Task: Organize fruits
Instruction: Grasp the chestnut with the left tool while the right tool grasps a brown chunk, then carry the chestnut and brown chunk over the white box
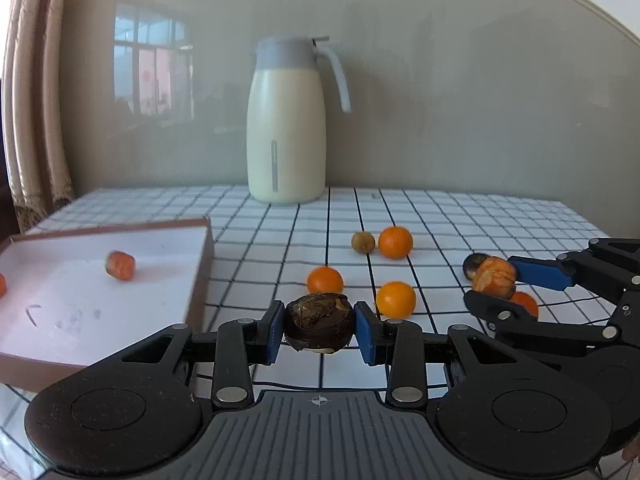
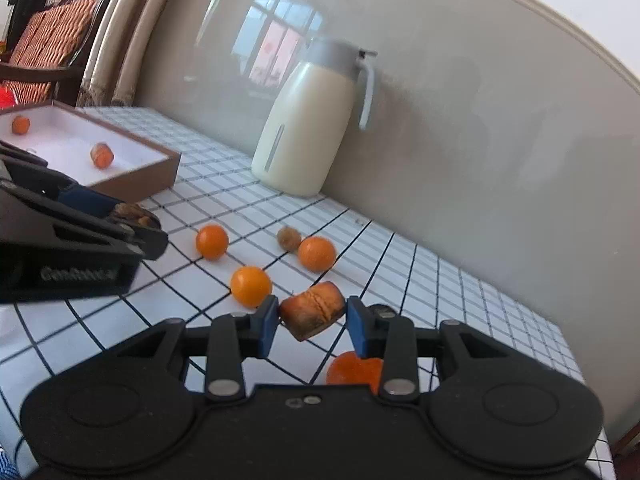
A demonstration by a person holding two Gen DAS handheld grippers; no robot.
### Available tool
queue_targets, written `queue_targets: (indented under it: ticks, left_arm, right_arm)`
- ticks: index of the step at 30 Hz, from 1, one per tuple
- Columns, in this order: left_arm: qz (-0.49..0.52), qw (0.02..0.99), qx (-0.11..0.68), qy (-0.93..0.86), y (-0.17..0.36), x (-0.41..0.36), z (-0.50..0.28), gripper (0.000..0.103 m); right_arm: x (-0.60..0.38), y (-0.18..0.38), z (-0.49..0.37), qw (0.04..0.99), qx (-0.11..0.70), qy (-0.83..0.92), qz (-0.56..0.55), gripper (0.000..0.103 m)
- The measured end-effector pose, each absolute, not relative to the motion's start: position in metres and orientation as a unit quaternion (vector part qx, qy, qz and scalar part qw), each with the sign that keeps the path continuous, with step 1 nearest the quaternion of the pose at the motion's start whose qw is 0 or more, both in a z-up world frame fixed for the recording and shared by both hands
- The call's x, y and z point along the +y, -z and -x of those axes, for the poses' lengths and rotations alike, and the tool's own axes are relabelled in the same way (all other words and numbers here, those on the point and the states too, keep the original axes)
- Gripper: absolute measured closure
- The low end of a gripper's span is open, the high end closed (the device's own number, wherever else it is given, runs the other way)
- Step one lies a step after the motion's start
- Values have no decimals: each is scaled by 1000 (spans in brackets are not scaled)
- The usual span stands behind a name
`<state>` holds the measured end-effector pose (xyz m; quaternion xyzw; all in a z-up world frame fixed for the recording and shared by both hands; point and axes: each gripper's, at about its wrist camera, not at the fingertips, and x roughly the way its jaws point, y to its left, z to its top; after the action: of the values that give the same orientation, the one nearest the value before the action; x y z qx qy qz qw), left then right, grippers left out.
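While each hand-held gripper, left [image 1: 319,328] on a dark brown fruit [image 1: 319,326], right [image 2: 313,318] on a squashed orange fruit [image 2: 313,315], clamped only by the pad tips, either round piece risked slipping onto the tabletop [image 1: 440,216] short of the box [image 1: 200,272].

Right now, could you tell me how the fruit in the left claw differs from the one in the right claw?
The left claw holds a dark brown, round fruit; the right claw holds an orange-brown, blocky fruit, tilted and creased. Both are pinched between blue pads, off the table.

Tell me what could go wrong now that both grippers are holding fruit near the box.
The left gripper pinches the dark round fruit only at its sides, so it might slip out. The right gripper holds the orange-brown piece tilted; it could twist free. Loose oranges on the table may roll if bumped.
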<state>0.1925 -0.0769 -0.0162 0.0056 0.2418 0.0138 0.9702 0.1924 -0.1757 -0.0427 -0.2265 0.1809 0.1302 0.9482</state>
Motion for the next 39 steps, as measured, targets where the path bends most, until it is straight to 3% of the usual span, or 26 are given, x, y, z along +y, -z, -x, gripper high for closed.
queue_targets:
  ticks: [9,39]
  left_arm:
    - [-11,977,215,-12,-1,-54,-162,65]
    - [10,981,162,-104,-21,61,-97,65]
  right_arm:
    - [-172,24,-170,960,159,-134,185,75]
    - [-60,5,-126,945,83,-244,203,75]
